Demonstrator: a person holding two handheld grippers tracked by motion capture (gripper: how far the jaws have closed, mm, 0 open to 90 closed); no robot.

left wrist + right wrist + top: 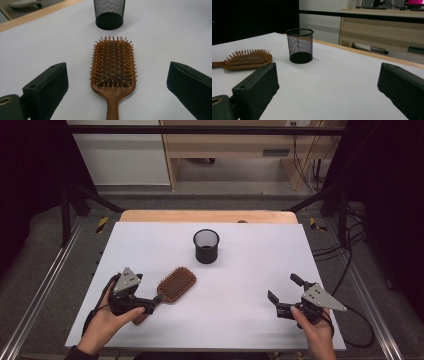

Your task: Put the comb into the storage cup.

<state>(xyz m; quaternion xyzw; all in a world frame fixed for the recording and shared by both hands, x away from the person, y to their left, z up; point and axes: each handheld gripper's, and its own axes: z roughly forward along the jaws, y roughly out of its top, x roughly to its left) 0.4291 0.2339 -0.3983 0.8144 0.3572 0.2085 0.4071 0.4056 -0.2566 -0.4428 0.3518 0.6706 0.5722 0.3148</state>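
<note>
High view: white table (240, 320) on wood-edged base stood before pale cabinet, cables at floor. Black mesh cup (206, 246) sat mid-table; wooden hairbrush (176, 284) lay nearer person than cup, bristles up. Left gripper (152, 304) was at brush handle; right gripper (285, 295) stood well apart from cup.

Left gripper view: jaws gaped wide, gripping nothing; hairbrush (113, 72) lay between them, cup (109, 13) beyond, path clear.

Right gripper view: jaws spread wide, empty; cup (300, 45) ahead, brush (247, 59) beside cup.
</note>
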